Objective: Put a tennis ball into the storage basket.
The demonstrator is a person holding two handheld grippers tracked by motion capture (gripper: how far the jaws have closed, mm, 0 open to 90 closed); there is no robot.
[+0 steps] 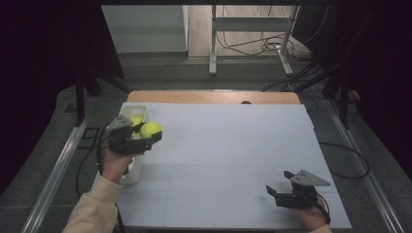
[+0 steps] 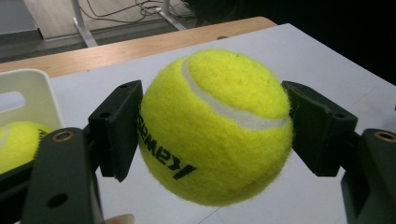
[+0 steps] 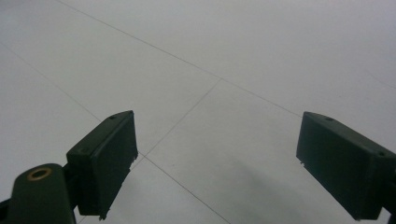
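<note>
Black lettering on the held ball (image 2: 217, 126), seen upside down in the left gripper view, can't be read for sure. Two yellow tennis balls: one clamped between both jaws of the left gripper (image 1: 145, 134), lifted off the table just beside the bin; a second ball (image 2: 16, 144) lies in the white bin (image 1: 134, 112) at the table's (image 1: 228, 145) left edge. Right gripper (image 1: 277, 191) near the table's front right corner, jaws spread wide, holding nothing, over bare white surface.

I note a yellow-green tennis ball (image 2: 215, 126), white seam, black lettering; black gripper pads (image 2: 116, 128); cream bin (image 1: 138, 112); pale grey table (image 1: 228, 160).
</note>
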